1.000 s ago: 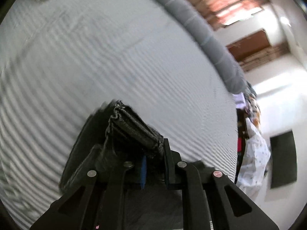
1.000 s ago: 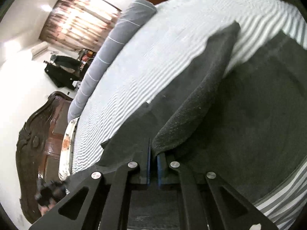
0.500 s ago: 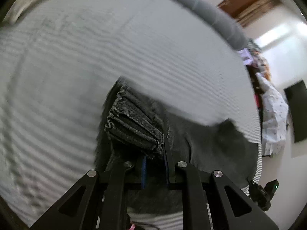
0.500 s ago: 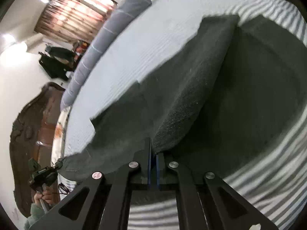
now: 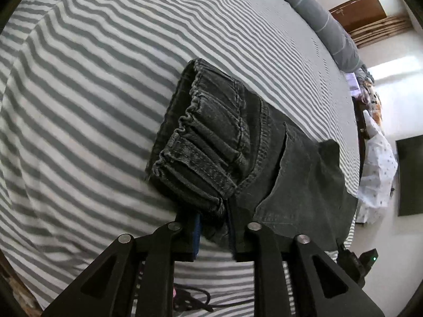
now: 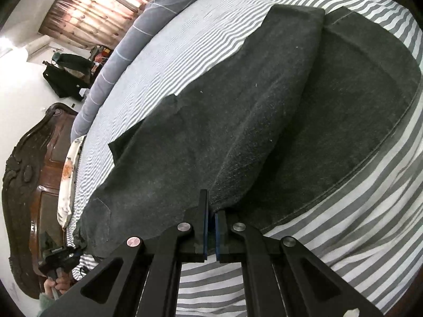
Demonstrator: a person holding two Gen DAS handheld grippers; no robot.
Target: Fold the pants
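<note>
- Left wrist view: one pair of charcoal denim pants (image 5: 264, 142) lay on the striped bed (image 5: 79, 84), its gathered elastic waistband (image 5: 201, 145) bunched and raised toward the camera. The left gripper (image 5: 212, 227) had its jaws opening, the waistband's corner between the blue-edged pads; whether they pressed it could not be told. One grey bolster (image 5: 325, 18) lined the bed's far edge; a wooden door and white walls stood beyond.
- Right wrist view: the same pants (image 6: 264, 111) spread flat across the grey-and-white stripes, one fold of fabric rising in a ridge to the right gripper (image 6: 210, 216), whose jaws were pressed together, pinching that fold. One carved dark headboard (image 6: 34, 163), one bolster (image 6: 127, 47) and a curtained window (image 6: 95, 8) framed the room.
</note>
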